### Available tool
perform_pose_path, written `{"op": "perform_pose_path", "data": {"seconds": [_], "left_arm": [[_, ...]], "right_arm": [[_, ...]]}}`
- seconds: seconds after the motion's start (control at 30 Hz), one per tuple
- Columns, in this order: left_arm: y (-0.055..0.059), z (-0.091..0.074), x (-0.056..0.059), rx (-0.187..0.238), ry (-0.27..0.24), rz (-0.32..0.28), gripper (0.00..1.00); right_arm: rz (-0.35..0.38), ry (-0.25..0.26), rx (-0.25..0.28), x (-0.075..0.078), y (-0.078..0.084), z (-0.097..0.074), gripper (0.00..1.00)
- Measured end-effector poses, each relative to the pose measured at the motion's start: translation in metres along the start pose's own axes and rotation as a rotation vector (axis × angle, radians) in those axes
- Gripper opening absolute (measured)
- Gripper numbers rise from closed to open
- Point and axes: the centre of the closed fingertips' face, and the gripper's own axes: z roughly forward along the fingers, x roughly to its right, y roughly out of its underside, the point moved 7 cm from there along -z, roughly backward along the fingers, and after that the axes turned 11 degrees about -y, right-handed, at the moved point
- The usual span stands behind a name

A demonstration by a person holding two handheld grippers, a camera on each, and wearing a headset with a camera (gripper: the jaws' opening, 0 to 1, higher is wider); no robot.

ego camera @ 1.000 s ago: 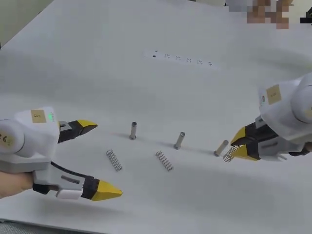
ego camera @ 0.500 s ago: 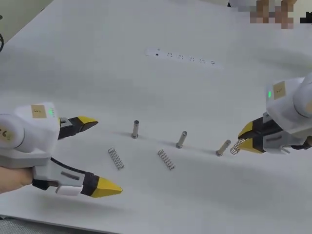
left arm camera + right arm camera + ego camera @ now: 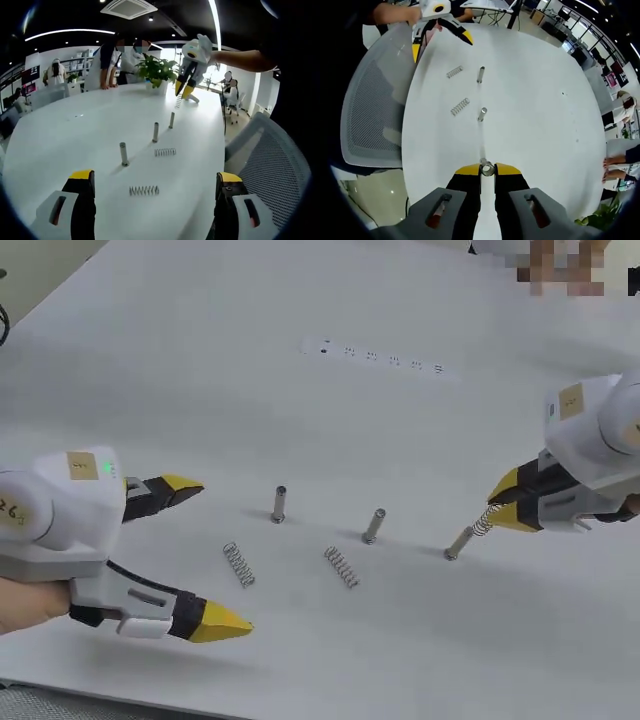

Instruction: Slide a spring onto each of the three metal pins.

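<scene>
Three short metal pins stand on the white table: the left pin (image 3: 278, 505), the middle pin (image 3: 374, 525) and the right pin (image 3: 459, 542). My right gripper (image 3: 499, 507) is shut on a spring (image 3: 485, 520) just above the top of the right pin; in the right gripper view the spring (image 3: 487, 169) sits between the yellow tips, over that pin (image 3: 482, 161). Two more springs lie flat: one (image 3: 237, 565) below the left pin, another (image 3: 340, 568) below the middle pin. My left gripper (image 3: 207, 552) is open at the lower left, beside the left spring (image 3: 144, 190).
A row of small dark marks (image 3: 380, 358) runs across the far part of the table (image 3: 200, 360). People stand at the table's far edge (image 3: 120, 60) next to a potted plant (image 3: 157, 72). A mesh chair (image 3: 372, 115) stands beside the table.
My right gripper has lifted the spring up and to the right, from beside the right pin's base to above its top. The left gripper has stayed about where it was.
</scene>
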Motion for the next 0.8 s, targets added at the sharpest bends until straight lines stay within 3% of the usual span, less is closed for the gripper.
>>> {"op": "perform_pose_path", "data": {"seconds": [0.47, 0.8], "left_arm": [[-0.0088, 0.0032, -0.0079, 0.011, -0.005, 0.018, 0.98], [-0.0047, 0.0029, -0.0090, -0.005, -0.004, 0.011, 0.98]], "right_arm": [[0.000, -0.003, -0.002, 0.0077, 0.0010, 0.0040, 0.06], [-0.006, -0.014, -0.015, 0.0098, 0.0024, 0.0099, 0.07]]}}
